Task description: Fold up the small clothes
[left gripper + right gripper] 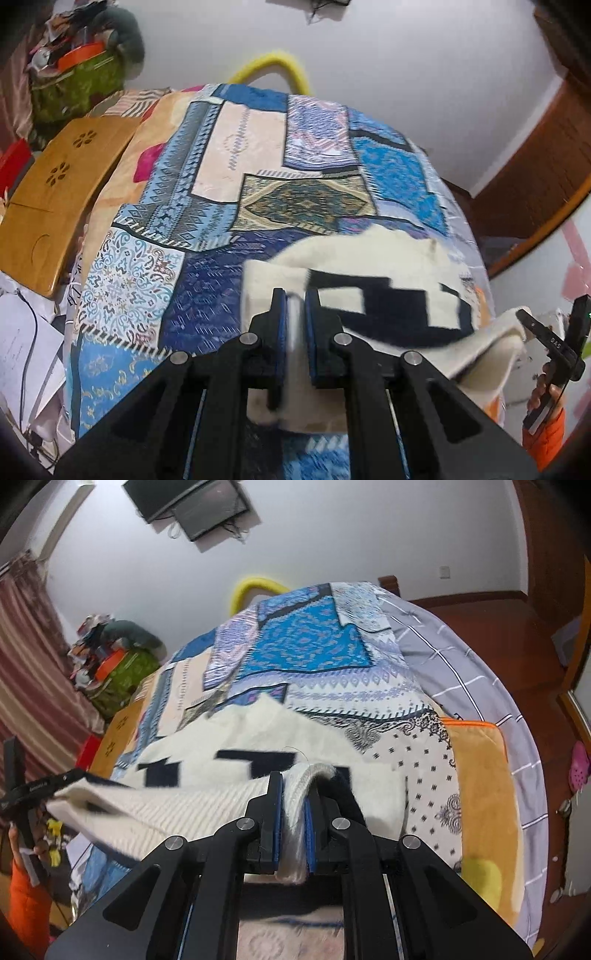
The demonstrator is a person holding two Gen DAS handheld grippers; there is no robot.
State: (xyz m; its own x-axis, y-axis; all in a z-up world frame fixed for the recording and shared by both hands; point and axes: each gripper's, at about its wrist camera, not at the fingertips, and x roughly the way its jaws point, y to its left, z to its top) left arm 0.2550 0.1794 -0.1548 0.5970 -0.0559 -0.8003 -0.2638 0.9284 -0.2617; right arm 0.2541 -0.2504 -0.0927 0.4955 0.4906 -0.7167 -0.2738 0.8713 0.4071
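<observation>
Patchwork bedspread (207, 177) lay beneath; left gripper (294, 295) and right gripper (294, 779) each pinched the cream sweater's (207, 738) hem, lifted, fold barely begun

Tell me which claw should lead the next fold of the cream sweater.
Neither clearly: both are clamped on the sweater. The left claw pinches one edge, the right claw pinches the ribbed hem. They likely should carry it together across the patchwork bedspread.

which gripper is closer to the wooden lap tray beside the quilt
Left. The left gripper, clamped on the cream sweater, is on the side of the wooden tray; the right gripper holds the sweater's far end.
</observation>
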